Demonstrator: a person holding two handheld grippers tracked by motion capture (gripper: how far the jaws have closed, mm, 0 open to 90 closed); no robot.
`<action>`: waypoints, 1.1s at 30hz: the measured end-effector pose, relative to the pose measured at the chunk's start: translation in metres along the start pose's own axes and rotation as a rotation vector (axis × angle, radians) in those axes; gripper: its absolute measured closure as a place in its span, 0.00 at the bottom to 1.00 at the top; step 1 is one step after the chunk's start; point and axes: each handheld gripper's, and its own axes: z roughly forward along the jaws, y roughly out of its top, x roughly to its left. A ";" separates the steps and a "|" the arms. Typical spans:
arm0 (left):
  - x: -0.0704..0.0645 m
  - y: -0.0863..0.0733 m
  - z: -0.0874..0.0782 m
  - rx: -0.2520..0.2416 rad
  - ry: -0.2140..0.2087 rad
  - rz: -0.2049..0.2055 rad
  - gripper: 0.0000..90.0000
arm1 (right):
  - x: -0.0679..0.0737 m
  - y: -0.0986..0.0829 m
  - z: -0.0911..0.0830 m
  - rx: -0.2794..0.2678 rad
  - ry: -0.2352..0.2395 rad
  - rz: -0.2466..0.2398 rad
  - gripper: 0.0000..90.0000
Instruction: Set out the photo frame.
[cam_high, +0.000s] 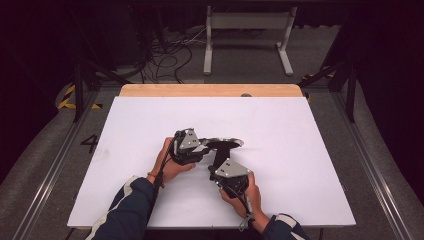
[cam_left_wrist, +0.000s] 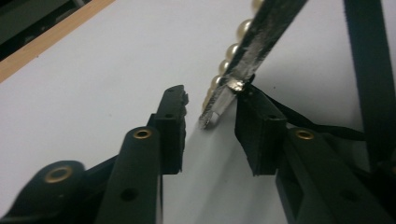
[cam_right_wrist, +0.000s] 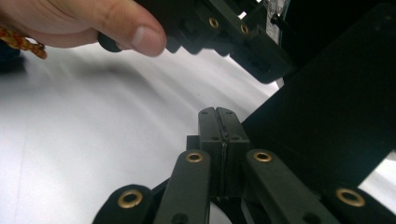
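Note:
A black flat piece (cam_high: 223, 144) with a light rim lies between the two grippers near the middle of the white table (cam_high: 280, 130). In the left gripper view its dark glittery edge strip (cam_left_wrist: 268, 32) is lined with pearls (cam_left_wrist: 232, 50). The strip's silvery tip (cam_left_wrist: 219, 109) sits between the spread jaws of my left gripper (cam_left_wrist: 212, 102), touching the right jaw. My right gripper (cam_right_wrist: 218, 112) is shut at the corner of a raised black panel (cam_right_wrist: 336, 93) of that piece. From above, the left gripper (cam_high: 206, 149) and right gripper (cam_high: 213, 164) stand close together.
A hand (cam_right_wrist: 93, 23) with an orange wrist cord (cam_right_wrist: 23, 44) holds the left gripper (cam_right_wrist: 224, 32) just beyond my right jaws. A wooden strip (cam_high: 210, 90) borders the table's far edge. On the floor beyond it are a white frame (cam_high: 247, 30) and cables (cam_high: 170, 55).

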 end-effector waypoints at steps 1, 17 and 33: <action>-0.001 0.000 -0.001 0.003 -0.003 0.010 0.75 | 0.000 0.000 0.000 0.006 -0.001 0.005 1.00; -0.009 0.000 -0.008 0.026 0.040 0.053 0.82 | 0.010 0.002 0.010 0.027 0.004 0.004 1.00; -0.021 0.002 -0.014 0.045 0.051 0.094 0.89 | 0.001 -0.005 0.006 0.091 -0.025 0.010 1.00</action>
